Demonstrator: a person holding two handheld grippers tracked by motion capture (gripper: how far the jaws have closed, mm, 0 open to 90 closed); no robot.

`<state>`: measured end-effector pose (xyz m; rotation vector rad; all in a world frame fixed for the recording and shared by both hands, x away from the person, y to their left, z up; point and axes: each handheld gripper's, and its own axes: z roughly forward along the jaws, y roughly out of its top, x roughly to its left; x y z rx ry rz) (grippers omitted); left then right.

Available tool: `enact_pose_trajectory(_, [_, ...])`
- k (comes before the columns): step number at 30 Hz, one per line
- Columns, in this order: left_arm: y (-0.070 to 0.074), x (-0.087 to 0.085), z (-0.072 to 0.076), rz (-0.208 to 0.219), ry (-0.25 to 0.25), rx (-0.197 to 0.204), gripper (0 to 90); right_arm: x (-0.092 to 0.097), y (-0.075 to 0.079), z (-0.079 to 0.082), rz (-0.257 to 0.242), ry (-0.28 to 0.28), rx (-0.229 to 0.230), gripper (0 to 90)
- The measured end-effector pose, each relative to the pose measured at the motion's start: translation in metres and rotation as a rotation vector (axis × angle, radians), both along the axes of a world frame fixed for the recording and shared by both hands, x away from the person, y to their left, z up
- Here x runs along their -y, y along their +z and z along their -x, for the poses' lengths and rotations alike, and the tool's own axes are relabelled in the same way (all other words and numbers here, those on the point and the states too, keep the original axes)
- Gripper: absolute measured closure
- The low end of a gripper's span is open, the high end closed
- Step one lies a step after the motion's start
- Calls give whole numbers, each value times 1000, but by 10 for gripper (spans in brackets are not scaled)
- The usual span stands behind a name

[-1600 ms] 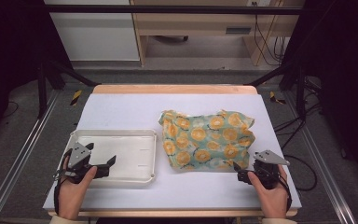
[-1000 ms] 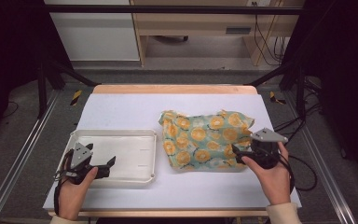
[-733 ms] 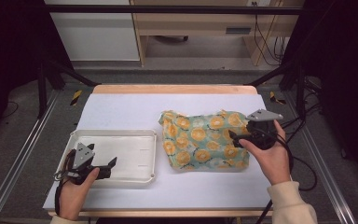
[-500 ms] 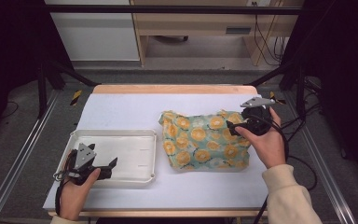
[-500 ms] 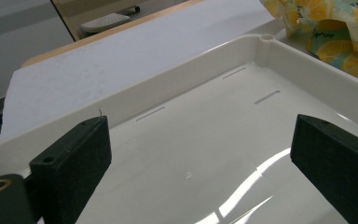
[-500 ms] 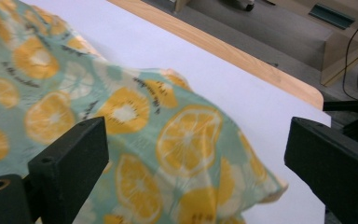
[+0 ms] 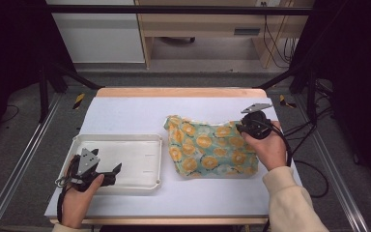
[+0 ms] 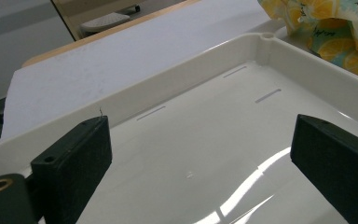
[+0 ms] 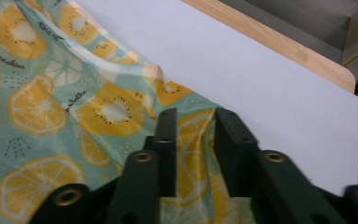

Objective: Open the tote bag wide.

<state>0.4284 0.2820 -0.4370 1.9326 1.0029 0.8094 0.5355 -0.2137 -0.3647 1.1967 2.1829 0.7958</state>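
A white table (image 7: pixel 125 116) with a wooden far edge carries a lemon-print cloth (image 7: pixel 207 147), crumpled right of centre, and an empty white tray (image 7: pixel 125 145) toward the near left corner, just beside the cloth. The right gripper (image 7: pixel 251 126) sits over the cloth's far right corner, jaws drawn narrow with a fold of cloth between them, not visibly pinched. The left gripper (image 7: pixel 111 170) rests over the tray's near edge, jaws wide.

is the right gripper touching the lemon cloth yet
Cannot tell. The right gripper view shows the right gripper with jaws narrowly parted over the cloth, but neither contact nor a gap is plain.
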Motion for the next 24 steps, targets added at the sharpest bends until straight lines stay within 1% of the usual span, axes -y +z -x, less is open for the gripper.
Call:
enact_pose_trajectory(2, [0,0,0,-3,-2,-2,55,0,1,6,-16,24,13,869])
enact_pose_trajectory(3, [0,0,0,-3,-2,-2,55,0,2,8,-23,29,16,887])
enact_pose_trajectory(4, [0,0,0,-4,-2,-3,55,0,2,8,-23,29,16,887])
enact_pose_trajectory(5, [0,0,0,-3,-2,-4,55,0,5,17,-48,39,30,900])
enact_pose_trajectory(7, [0,0,0,-3,-3,-5,56,1,6,24,-60,47,49,900])
enact_pose_trajectory(9, [0,0,0,-4,-4,-6,56,3,6,38,-89,60,75,900])
enact_pose_trajectory(10, [0,0,0,-4,-4,-6,59,3,6,38,-89,60,75,900])
enact_pose_trajectory(11, [0,1,0,-2,-7,-5,59,3,5,46,-110,65,92,900])
enact_pose_trajectory(12, [0,1,0,-3,-8,-7,86,4,2,56,-138,69,101,900])
enact_pose_trajectory(13, [0,2,-1,-2,-11,-12,118,4,0,62,-148,77,113,900])
enact_pose_trajectory(14, [2,5,-1,-2,-27,-10,129,3,-8,78,-156,109,130,900])
enact_pose_trajectory(15, [2,5,-1,-2,-27,-10,130,3,-12,85,-157,120,138,900])
enact_pose_trajectory(17, [9,13,2,-10,-58,7,135,6,-23,102,-175,134,146,900])
enact_pose_trajectory(18, [11,15,2,-14,-68,5,137,7,-28,109,-193,135,153,900])
enact_pose_trajectory(19, [11,15,2,-14,-68,5,137,8,-32,114,-214,137,151,900])
enact_pose_trajectory(20, [16,19,2,-9,-77,10,137,8,-32,114,-214,137,151,900])
enact_pose_trajectory(21, [21,24,2,-4,-91,18,139,11,-43,130,-248,154,154,900])
enact_pose_trajectory(22, [27,30,0,-1,-108,20,139,12,-47,134,-258,159,151,900])
enact_pose_trajectory(23, [27,30,0,-1,-108,20,140,12,-47,134,-258,159,151,900])
enact_pose_trajectory(24, [35,43,-3,-1,-135,30,144,14,-57,143,-274,167,136,900])
